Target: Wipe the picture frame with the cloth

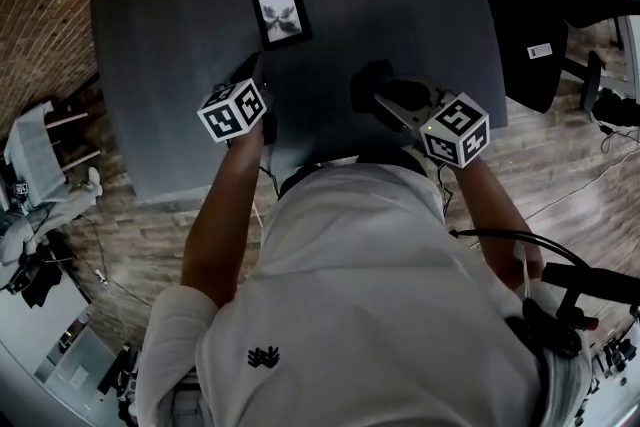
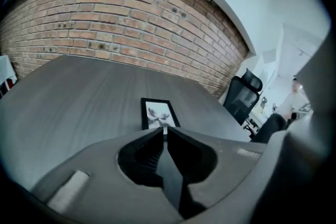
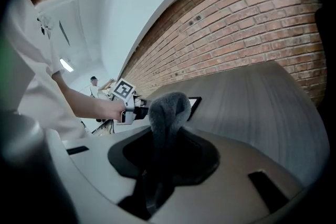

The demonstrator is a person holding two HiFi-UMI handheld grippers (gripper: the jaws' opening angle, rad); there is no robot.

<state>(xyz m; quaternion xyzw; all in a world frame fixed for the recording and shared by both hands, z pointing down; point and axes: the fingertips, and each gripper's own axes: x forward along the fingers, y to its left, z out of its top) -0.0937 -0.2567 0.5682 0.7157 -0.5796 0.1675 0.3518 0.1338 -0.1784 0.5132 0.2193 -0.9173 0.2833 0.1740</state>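
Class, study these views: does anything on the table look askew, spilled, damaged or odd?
Nothing stands out. The picture frame lies flat on the table and looks intact. No spill shows. The right tongs grip the cloth, and the left tongs are shut and empty.

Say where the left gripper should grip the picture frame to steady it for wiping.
The near short edge, approached low from the person's side. The picture frame lies flat on the table, so only its thin border offers a hold, and that edge faces the left gripper, whose jaws are together. That probably leaves the face free for the cloth.
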